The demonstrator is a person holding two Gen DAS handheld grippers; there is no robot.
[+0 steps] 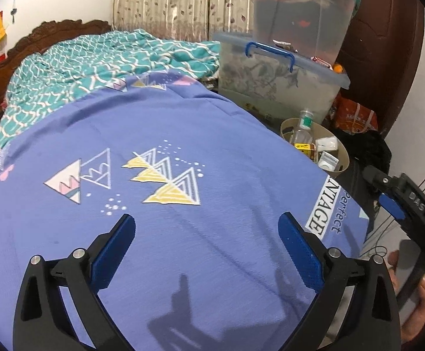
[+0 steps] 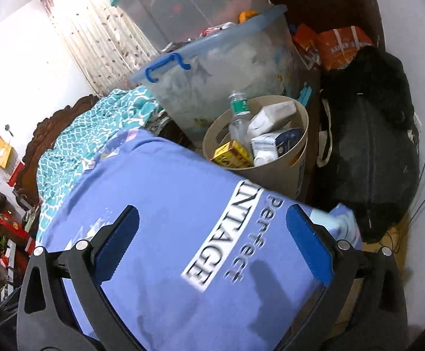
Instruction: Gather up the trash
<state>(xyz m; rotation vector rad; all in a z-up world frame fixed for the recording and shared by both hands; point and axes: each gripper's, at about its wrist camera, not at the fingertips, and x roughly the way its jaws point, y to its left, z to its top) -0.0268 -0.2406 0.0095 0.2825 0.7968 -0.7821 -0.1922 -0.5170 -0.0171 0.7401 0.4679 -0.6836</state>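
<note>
A tan round bin (image 2: 297,172) stands beside the bed's far corner; it also shows in the left wrist view (image 1: 342,149). It holds a clear plastic bottle (image 2: 238,117), a yellow box (image 2: 231,153) and white cartons (image 2: 274,143). My left gripper (image 1: 206,231) is open and empty over the blue bedsheet (image 1: 183,117). My right gripper (image 2: 215,225) is open and empty over the sheet's corner, just short of the bin. The right gripper also shows at the right edge of the left wrist view (image 1: 399,201).
Two clear storage tubs (image 2: 221,58) are stacked behind the bin. A black bag (image 2: 370,140) and orange packets (image 2: 341,44) lie to the right of it. A teal quilt (image 1: 81,64) covers the far part of the bed. Cables run on the floor at right.
</note>
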